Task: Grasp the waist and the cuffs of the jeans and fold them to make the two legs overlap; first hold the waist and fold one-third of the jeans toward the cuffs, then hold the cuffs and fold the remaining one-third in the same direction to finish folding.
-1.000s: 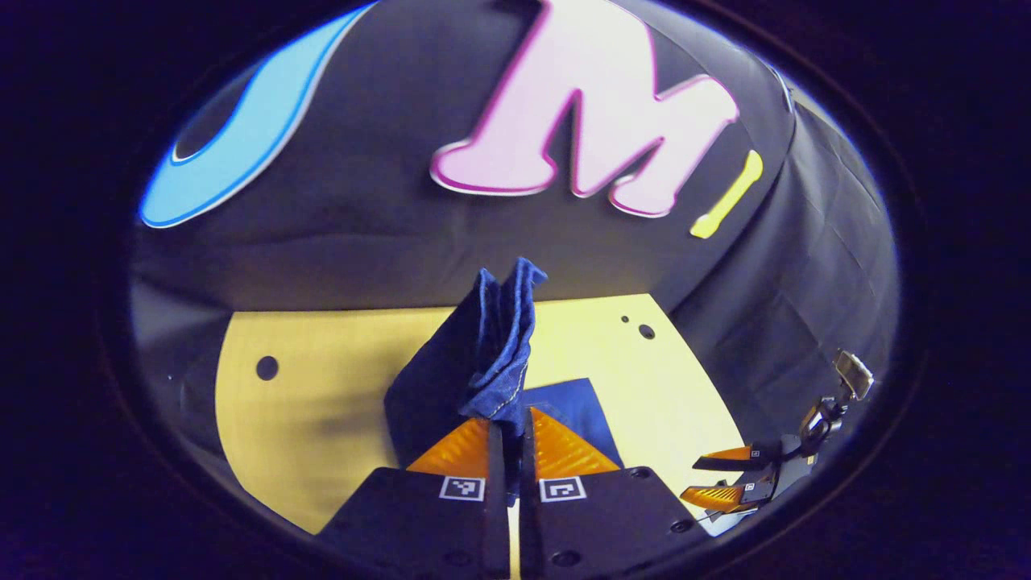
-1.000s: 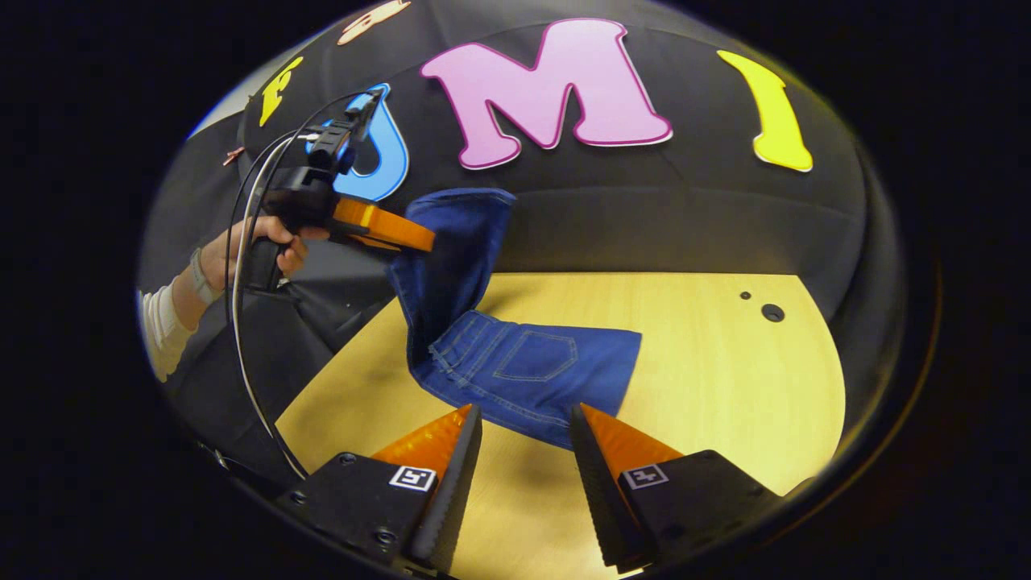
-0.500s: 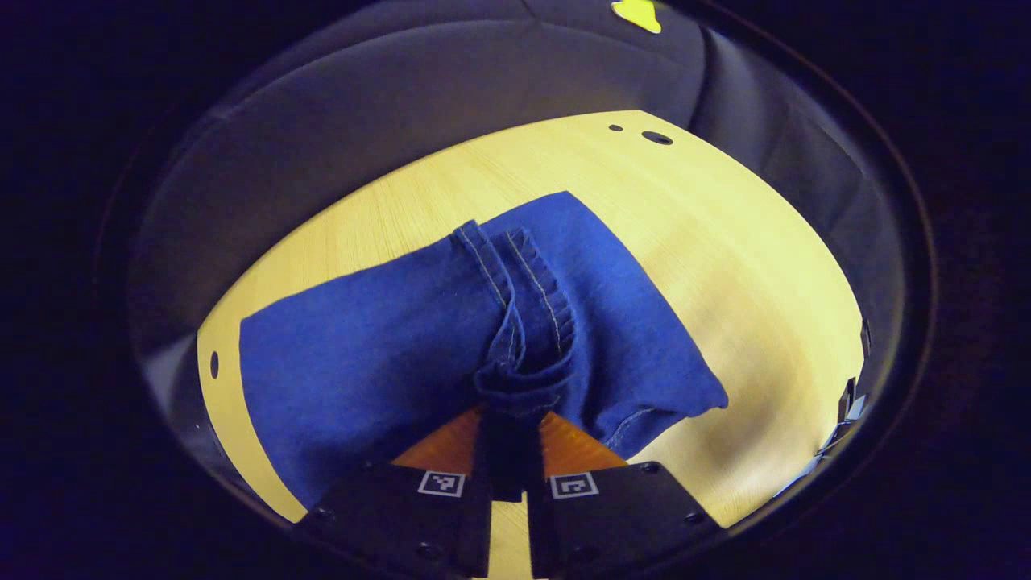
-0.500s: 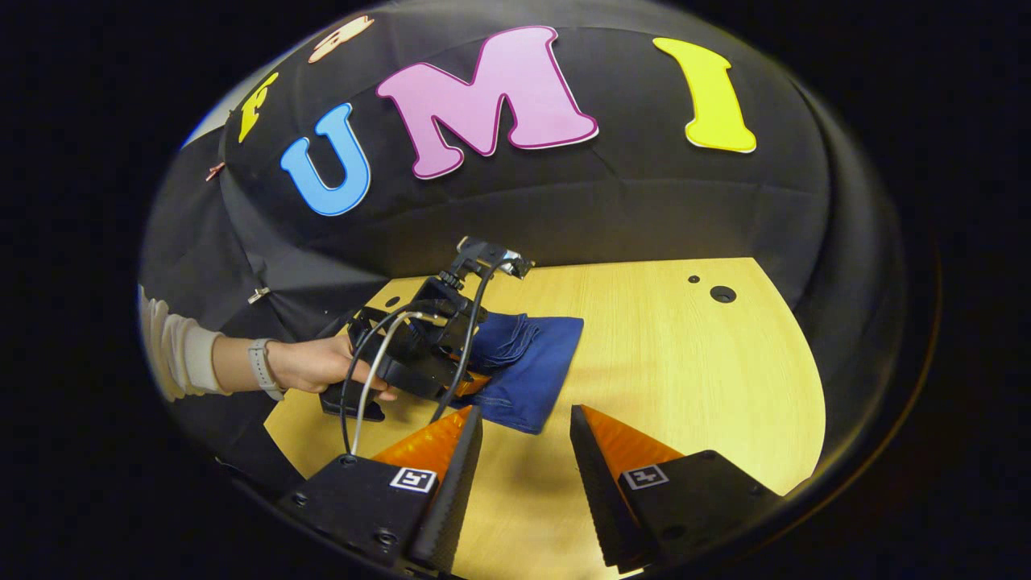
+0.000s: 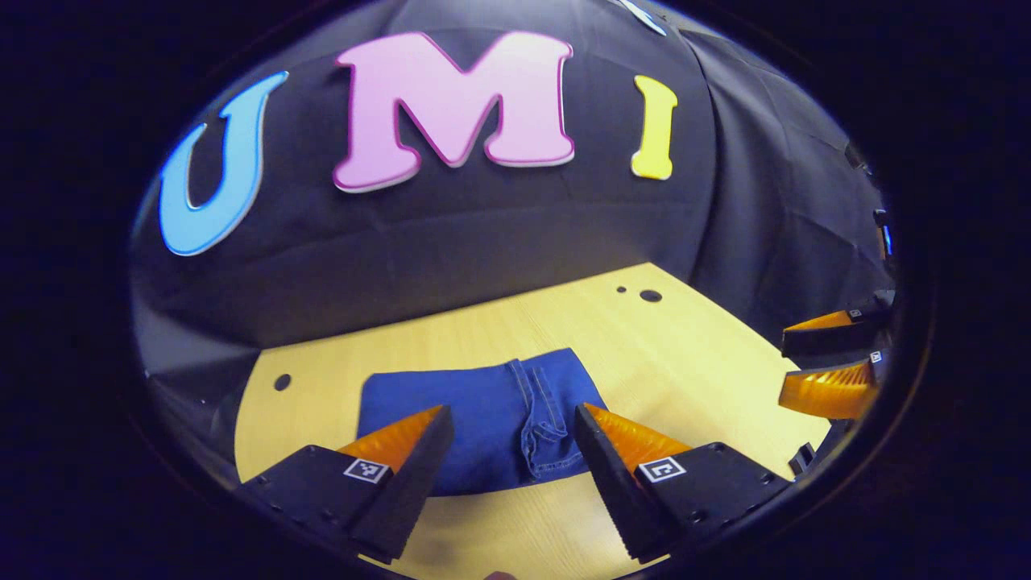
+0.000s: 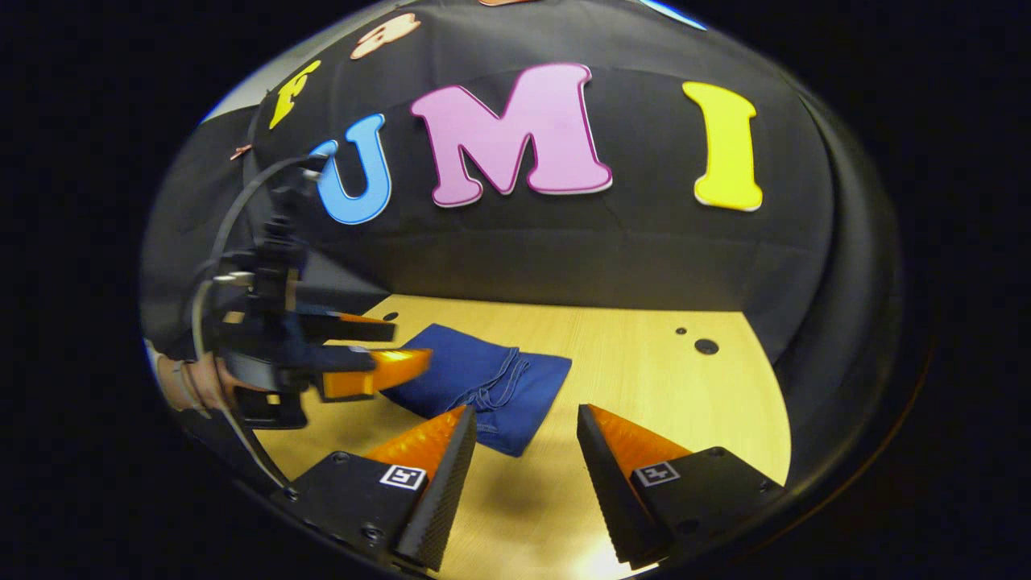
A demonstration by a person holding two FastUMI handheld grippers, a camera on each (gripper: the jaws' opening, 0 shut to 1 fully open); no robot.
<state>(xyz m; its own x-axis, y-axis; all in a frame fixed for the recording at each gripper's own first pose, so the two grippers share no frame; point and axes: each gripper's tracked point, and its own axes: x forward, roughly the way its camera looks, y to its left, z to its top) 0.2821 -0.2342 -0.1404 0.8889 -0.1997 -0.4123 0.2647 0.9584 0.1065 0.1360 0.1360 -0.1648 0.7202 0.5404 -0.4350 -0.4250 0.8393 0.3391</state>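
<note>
Pale wooden table [image 5: 685, 354] with small dark holes [image 5: 649, 296], black cloth wall [image 6: 564, 242] behind.

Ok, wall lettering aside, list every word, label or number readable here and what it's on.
No readable text.
On the left gripper: square coded markers on its body, pattern only.
On the right gripper: the same kind of markers, pattern only.
On the jeans: no label or lettering visible.

Pale wooden table [image 5: 693, 354], black cloth wall [image 5: 483, 234]
</note>
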